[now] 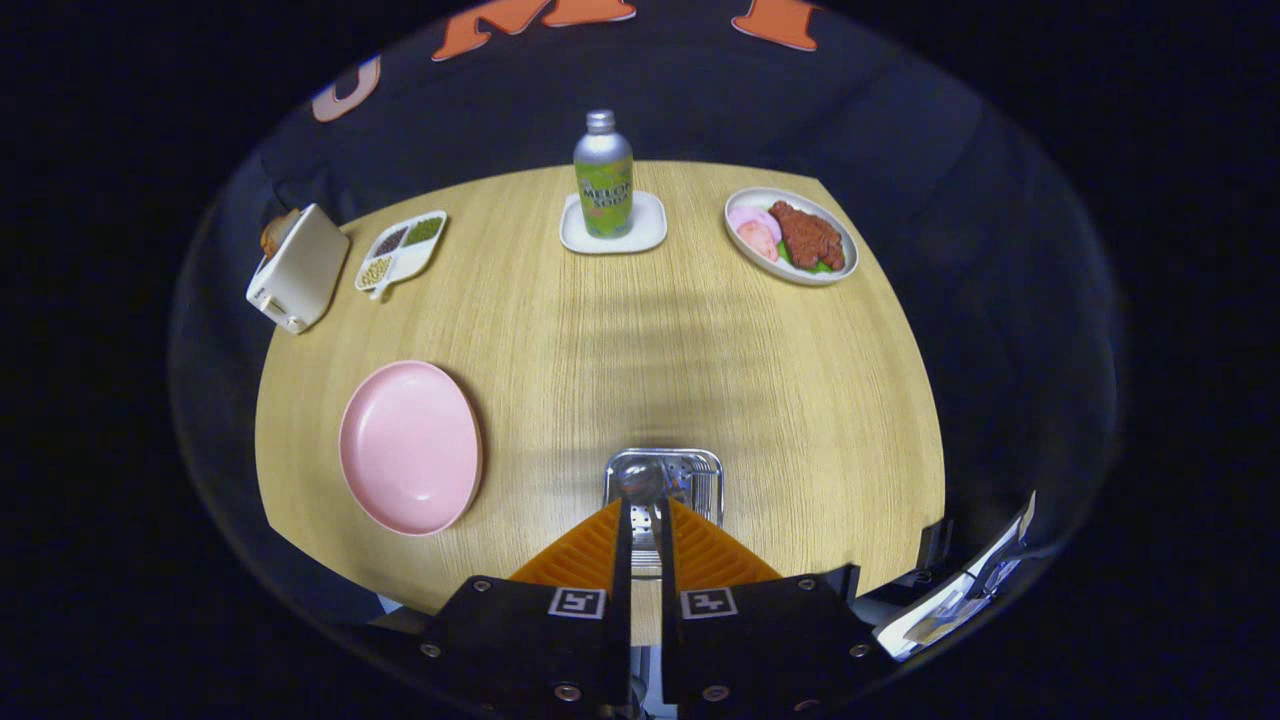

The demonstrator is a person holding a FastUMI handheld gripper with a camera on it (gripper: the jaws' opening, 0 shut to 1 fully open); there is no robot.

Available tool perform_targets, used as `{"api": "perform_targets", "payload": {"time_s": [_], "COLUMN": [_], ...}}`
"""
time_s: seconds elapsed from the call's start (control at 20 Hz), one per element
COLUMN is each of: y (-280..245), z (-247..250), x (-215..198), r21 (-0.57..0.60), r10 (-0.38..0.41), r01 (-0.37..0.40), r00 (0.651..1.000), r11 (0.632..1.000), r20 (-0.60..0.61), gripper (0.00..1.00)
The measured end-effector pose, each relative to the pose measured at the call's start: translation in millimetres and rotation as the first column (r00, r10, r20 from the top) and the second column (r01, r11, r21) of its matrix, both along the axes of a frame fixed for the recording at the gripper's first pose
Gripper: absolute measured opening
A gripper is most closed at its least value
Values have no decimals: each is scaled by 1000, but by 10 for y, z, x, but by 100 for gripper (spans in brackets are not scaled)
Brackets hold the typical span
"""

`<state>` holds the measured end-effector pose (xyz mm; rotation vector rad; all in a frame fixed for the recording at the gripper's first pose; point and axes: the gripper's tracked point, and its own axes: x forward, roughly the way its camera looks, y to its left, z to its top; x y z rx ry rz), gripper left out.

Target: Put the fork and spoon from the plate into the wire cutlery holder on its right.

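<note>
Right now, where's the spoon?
Gripper view: spoon pinched between the gripper fingers, bowl over the wire cutlery holder, right of the pink plate.

Worktop was matt pale wood grain; plate smooth pink plastic; cutlery holder shiny metal; bottle brushed metal.

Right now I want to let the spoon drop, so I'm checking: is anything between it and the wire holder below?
Nothing visible is. The gripper has its fingers closed on the spoon, whose bowl hangs right over the open top of the wire cutlery holder. The pink plate lies off to the left, apart from it.
</note>
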<state>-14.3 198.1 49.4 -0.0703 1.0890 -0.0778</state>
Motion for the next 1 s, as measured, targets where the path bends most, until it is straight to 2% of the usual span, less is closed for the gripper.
{"api": "perform_targets", "payload": {"time_s": [0.15, 0.2, 0.3, 0.4, 0.55, 0.6, 0.8, 0.9, 1.0], "y": [110, 162, 221, 282, 362, 350, 501, 575, 677], "z": [390, 548, 919, 1322, 1900, 2049, 2656, 2881, 3022], "x": [201, 275, 436, 499, 565, 537, 500, 456, 437], "r21": [-6, -4, -5, -15, -19, -14, -3, -19, -29], "r10": [32, 40, 45, 51, 57, 52, 49, 63, 76], "r01": [-31, -40, -47, -51, -60, -62, -88, -101, -119], "r00": [982, 967, 916, 844, 717, 675, 518, 453, 413], "r11": [999, 999, 999, 999, 998, 998, 996, 995, 993], "r20": [188, 252, 398, 533, 694, 736, 854, 889, 908], "gripper": [22, 29, 36, 46, 47, 50, 69, 76, 81]}}
